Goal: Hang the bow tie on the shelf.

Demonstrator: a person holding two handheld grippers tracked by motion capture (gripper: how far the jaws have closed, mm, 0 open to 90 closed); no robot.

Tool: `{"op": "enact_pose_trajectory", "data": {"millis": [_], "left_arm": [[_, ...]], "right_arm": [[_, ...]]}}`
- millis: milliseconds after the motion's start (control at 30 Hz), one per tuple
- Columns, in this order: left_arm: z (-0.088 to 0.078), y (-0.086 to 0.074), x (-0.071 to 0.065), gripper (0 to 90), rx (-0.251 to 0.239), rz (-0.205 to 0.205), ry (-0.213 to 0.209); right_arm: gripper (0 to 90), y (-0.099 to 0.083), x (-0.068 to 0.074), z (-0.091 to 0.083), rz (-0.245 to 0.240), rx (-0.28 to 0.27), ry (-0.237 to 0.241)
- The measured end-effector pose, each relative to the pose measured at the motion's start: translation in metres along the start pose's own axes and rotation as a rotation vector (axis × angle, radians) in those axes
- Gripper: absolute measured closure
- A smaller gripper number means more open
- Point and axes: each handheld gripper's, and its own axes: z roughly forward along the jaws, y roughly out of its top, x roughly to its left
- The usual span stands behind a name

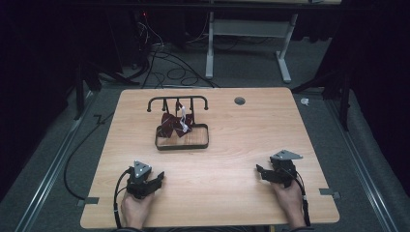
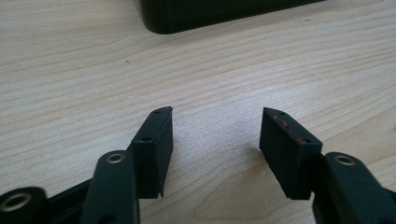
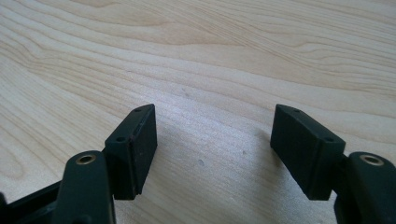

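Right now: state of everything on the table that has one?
left tongs: open, nothing between them.
right tongs: open, nothing between them.
rack: upright at the tray's far edge.
maroon cloth: hanging from the rack into the tray.
tray: flat on the table.

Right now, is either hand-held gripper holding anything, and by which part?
Nothing is held. The left hand-held gripper and the right hand-held gripper both stand open over the bare table.

The wooden table [image 1: 227,193] is seen from high above its near edge, facing forward and down, with floor beyond. Each gripper view is set low and close over the tabletop, looking along its own jaws. The black tray [image 2: 210,14] is shared by the high view and the left gripper view.
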Motion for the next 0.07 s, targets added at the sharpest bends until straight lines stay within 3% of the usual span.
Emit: {"op": "enact_pose_trajectory", "data": {"millis": [67], "left_arm": [[0.0006,0.0001,-0.0019,42.1,0.003,0.016,0.008]], "right_arm": [[33.1,0.0000,0.0000,0.0000,0.000,0.000,0.000]]}}
